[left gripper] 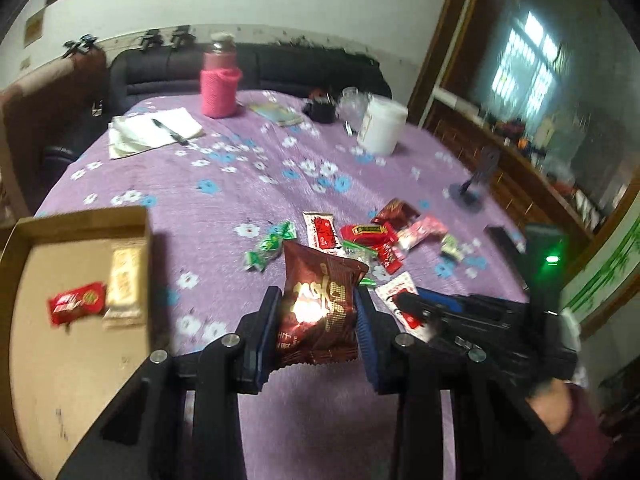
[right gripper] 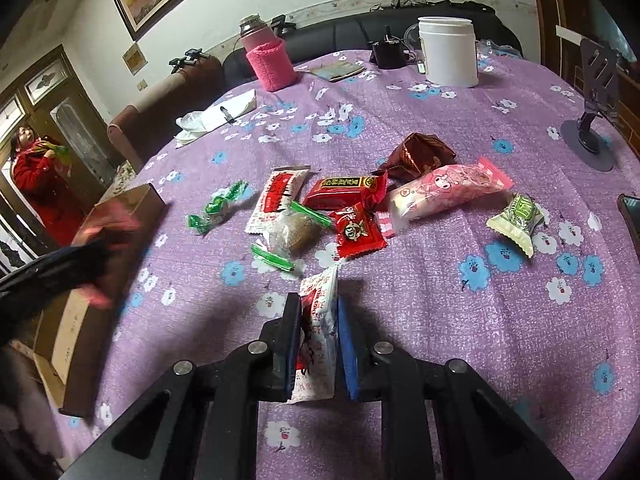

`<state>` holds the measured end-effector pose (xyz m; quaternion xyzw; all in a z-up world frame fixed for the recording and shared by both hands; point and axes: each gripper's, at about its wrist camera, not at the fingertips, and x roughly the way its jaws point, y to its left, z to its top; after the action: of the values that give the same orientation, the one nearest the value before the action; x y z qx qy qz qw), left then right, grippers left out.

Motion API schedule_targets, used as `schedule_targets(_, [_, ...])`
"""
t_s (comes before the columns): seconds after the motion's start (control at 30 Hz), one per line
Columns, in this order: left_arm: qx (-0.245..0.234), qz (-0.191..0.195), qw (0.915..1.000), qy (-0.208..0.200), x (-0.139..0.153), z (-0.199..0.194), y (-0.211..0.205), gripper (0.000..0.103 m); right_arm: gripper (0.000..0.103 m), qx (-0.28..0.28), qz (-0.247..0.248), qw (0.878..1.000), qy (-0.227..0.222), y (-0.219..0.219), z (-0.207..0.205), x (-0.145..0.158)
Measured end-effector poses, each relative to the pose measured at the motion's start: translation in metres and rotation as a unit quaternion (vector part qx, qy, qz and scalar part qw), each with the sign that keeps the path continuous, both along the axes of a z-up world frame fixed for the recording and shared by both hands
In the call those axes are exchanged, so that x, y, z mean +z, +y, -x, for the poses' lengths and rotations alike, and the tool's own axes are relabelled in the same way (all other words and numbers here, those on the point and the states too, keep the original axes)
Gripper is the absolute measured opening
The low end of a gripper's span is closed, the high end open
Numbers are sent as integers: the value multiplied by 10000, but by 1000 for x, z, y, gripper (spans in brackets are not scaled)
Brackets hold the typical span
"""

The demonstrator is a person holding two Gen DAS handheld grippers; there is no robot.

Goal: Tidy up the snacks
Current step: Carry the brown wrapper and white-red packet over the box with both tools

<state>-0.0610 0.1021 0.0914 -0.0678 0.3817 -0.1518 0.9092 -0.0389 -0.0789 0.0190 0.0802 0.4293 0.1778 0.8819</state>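
Observation:
My left gripper (left gripper: 317,295) is shut on a dark red snack packet (left gripper: 324,272), held upright above the purple flowered cloth. To its left an open cardboard box (left gripper: 80,224) holds a red packet (left gripper: 76,304) and a cream packet (left gripper: 126,280). My right gripper (right gripper: 319,302) is shut on a white-and-red packet (right gripper: 318,344) low over the cloth, and shows in the left wrist view too (left gripper: 420,308). Beyond it several loose snacks lie in a pile: a red packet (right gripper: 344,190), a pink packet (right gripper: 448,190), a green candy (right gripper: 218,208), a brown packet (right gripper: 420,152).
A pink-sleeved flask (right gripper: 268,60), a white tub (right gripper: 448,52) and a notebook with a pen (right gripper: 224,114) stand at the far side. A phone stand (right gripper: 592,120) is at the right edge. A person in a red coat (right gripper: 36,184) stands by the door at left.

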Motion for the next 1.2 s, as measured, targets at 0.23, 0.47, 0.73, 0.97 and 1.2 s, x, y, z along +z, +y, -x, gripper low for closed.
schedule_targets(0.23, [450,532,9970,-328,17,48,45,35,49,138,-648,9975,235,-9,-4,-6])
schedule_targets(0.47, [677,653,9942,-528,22,82,74,35,53,4,-567,9979,316,-8,3,-4])
schedule_targets(0.73, [912,802,9911,-540,17,91,99,35,28,-104,1065,9943,-6,29,14,-1])
schedule_targets(0.97, [1338,925,9856,-459,6,96,140,35,29,-4,719,9971,-243,30,26,29])
schedule_targets(1.2, [1682,865,9811,-400,6,94,180,35,29,641,227,9966,-460,74,33,71])
